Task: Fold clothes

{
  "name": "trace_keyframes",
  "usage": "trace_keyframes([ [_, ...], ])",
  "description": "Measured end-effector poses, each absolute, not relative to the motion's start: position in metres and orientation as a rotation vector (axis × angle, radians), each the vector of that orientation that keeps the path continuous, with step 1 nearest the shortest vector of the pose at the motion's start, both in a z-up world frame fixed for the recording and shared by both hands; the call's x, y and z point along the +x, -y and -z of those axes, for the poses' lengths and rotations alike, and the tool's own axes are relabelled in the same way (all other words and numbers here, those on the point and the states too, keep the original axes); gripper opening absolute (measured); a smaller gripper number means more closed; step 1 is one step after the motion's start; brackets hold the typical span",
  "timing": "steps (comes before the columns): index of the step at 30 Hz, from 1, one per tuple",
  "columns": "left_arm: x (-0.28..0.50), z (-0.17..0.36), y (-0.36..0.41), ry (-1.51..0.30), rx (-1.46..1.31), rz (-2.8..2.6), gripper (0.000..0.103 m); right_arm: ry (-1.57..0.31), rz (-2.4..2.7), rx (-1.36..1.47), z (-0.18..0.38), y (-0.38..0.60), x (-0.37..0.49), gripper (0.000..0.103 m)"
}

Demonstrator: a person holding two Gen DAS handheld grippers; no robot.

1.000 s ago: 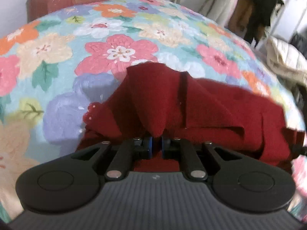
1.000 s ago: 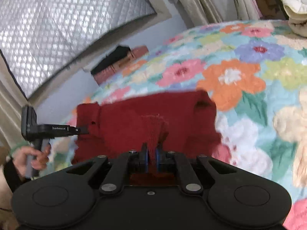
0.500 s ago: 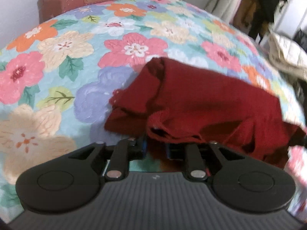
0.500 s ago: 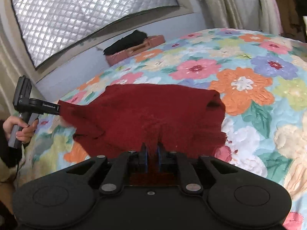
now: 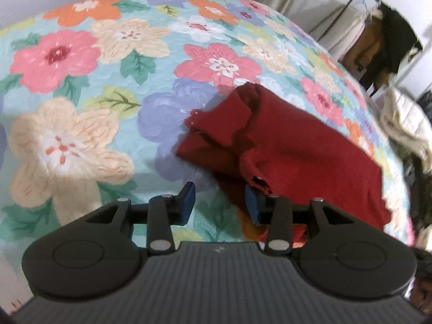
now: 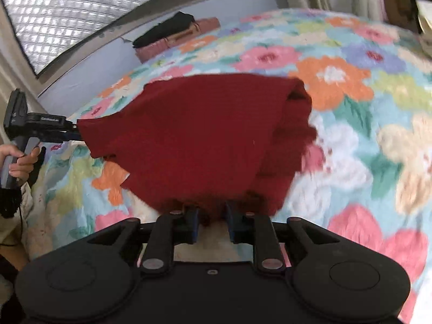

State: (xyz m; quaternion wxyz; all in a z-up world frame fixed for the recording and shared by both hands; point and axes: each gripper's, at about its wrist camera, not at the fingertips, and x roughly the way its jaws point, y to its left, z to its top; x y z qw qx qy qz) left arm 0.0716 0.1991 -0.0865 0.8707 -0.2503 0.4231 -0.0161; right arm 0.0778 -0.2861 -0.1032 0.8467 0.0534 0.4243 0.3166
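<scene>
The red garment (image 5: 305, 145) lies on the floral bed (image 5: 81, 86); left gripper (image 5: 220, 202) jaws apart, its edge touching one jaw; right gripper (image 6: 212, 222) jaws apart at its near hem.

Left gripper (image 5: 220, 202): jaws spread wide, blue pads (image 5: 189, 197) well apart, nothing between them; right-hand pad touching cloth edge; seen from the right wrist view as a black tool held level by a hand (image 6: 19, 159) wrapped round its grip. Right gripper (image 6: 212, 222): jaws parted, pads separated; fingers pointing forward, low.
</scene>
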Motion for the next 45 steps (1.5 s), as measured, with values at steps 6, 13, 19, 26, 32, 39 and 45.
trace_keyframes([
  [6,0.067,0.091,-0.213,-0.873,-0.566,-0.021,0.043,-0.893,-0.630,0.346,0.100,0.307,0.081,0.047],
  [13,0.072,0.102,-0.216,-0.871,-0.651,0.036,0.054,-0.933,-0.568,0.489,0.112,0.313,0.094,0.047],
  [19,0.084,0.123,-0.187,-0.930,-0.634,0.104,0.054,-0.994,-0.565,0.536,0.133,0.299,0.103,0.051],
  [26,0.093,0.104,-0.138,-0.889,-0.293,0.049,0.005,-0.991,-0.607,0.149,0.112,0.247,0.112,0.013],
  [32,0.094,0.056,-0.134,-0.709,-0.307,0.058,0.005,-0.783,-0.612,0.062,0.040,0.246,0.107,0.010],
  [39,0.100,0.092,-0.158,-0.833,-0.471,0.043,0.005,-0.837,-0.565,0.195,0.042,0.274,0.113,0.010],
  [45,0.105,0.125,-0.163,-0.932,-0.503,0.006,0.005,-0.990,-0.422,0.318,0.114,0.287,0.119,0.010],
])
